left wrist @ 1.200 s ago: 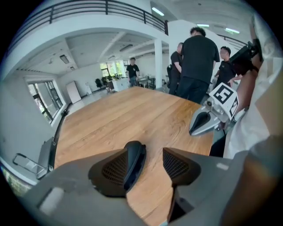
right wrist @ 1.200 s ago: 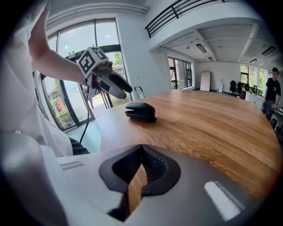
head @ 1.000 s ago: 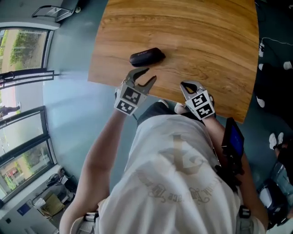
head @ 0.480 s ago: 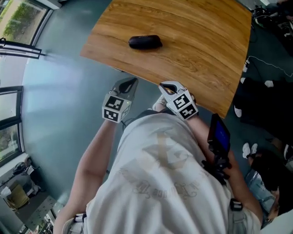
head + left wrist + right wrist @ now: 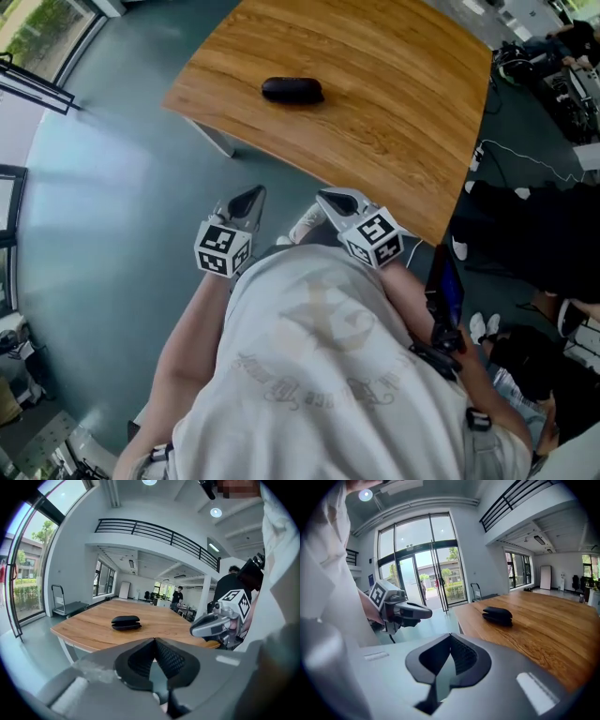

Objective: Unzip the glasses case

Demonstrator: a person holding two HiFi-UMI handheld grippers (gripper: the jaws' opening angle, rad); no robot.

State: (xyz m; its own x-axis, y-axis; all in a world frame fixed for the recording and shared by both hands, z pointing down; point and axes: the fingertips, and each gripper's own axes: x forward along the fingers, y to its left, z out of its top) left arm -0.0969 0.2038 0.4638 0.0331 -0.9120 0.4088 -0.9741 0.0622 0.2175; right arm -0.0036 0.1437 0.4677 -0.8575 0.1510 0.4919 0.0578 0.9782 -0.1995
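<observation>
Clearly the unzipping is not begun: the case (image 5: 292,90) lies closed on the table (image 5: 403,122), well apart from both tools. Left gripper (image 5: 247,200) and right gripper (image 5: 335,199) hover off the table edge, jaws together, empty. Next, I think, they must reach the case, open, and find the zip pull

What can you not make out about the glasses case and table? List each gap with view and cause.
Zip and pull of the glasses case: too small in the head view and both gripper views.
Whether it is zipped: likewise.
Right end of the table: cut off by the right gripper view's edge.
</observation>
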